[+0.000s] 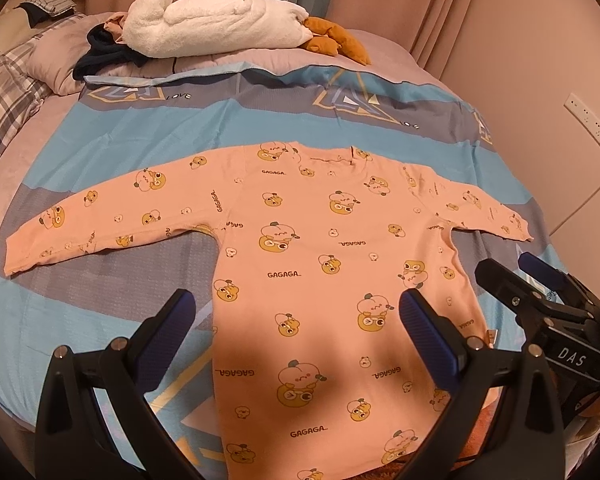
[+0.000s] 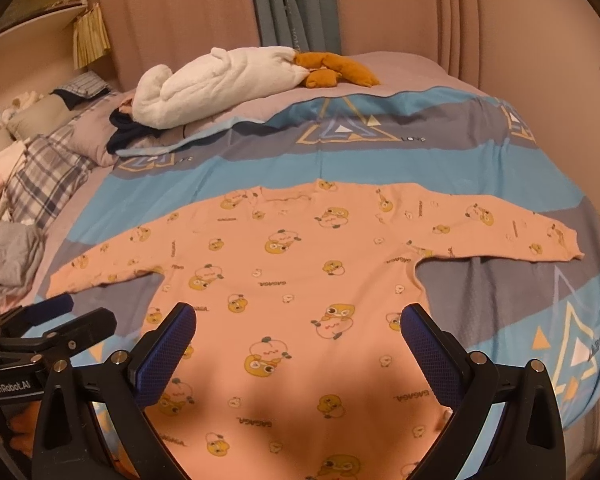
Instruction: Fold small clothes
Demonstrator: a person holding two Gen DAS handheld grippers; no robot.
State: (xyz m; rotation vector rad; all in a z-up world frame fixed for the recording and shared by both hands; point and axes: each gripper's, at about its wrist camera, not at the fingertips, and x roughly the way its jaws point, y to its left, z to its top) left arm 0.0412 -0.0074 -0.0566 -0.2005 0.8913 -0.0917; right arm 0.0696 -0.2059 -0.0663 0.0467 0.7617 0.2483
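Bed (image 1: 112,152) with a blue striped cover holds the pink shirt (image 1: 320,264) flat (sleeves out); both claws (image 1: 296,332) (image 2: 298,344) hang released above it.

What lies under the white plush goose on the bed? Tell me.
Under the white plush goose a dark navy garment sticks out, lying on the mauve quilt. How far it reaches beneath is covered.

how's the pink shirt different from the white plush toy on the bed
The pink shirt lies flat and spread out, sleeves wide, on the blue blanket; the white plush toy is bulky and lies at the far end of the bed. The shirt has a cartoon print and lettering; the plush is plain white with orange feet. Neither is held.
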